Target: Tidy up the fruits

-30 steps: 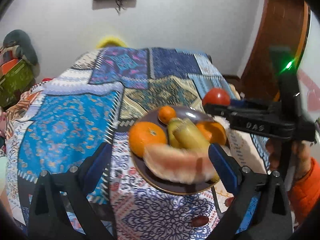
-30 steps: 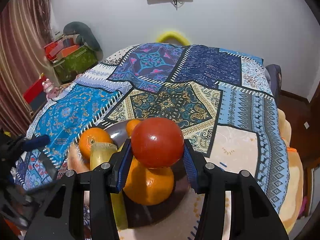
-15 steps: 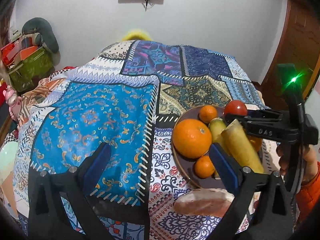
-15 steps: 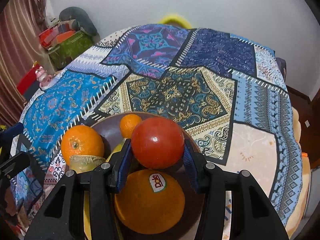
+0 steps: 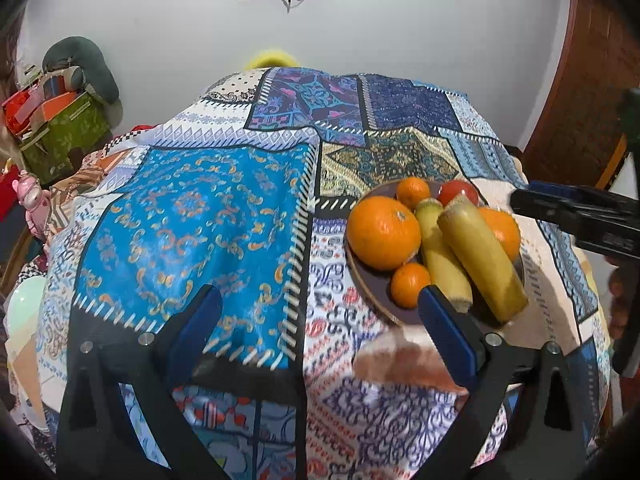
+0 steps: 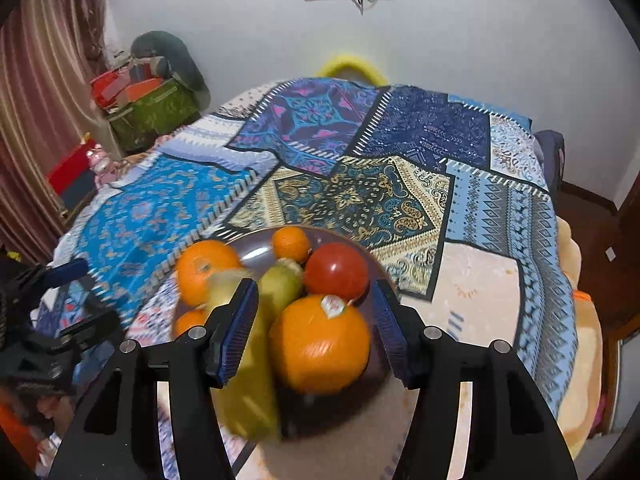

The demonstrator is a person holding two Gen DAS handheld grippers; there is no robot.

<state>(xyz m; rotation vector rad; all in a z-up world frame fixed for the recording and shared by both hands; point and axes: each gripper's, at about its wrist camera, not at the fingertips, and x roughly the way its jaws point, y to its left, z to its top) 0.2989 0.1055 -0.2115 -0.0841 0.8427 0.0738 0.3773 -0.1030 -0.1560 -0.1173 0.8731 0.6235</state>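
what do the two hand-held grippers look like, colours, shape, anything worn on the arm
Both are black plastic frames that fork into two angled fingers, each tipped with a ribbed blue pad and fixed with silver bolts. That holds for the left hand-held gripper and the right hand-held gripper. White lettering marks the right one's side where the left camera catches it. An orange sleeve shows at the left wrist.

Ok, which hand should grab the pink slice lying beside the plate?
Left, probably: the pink slice lies on the cloth right by the left gripper, whose jaws stand open. The right gripper, jaws opening and empty, hangs over the fruit on the plate.
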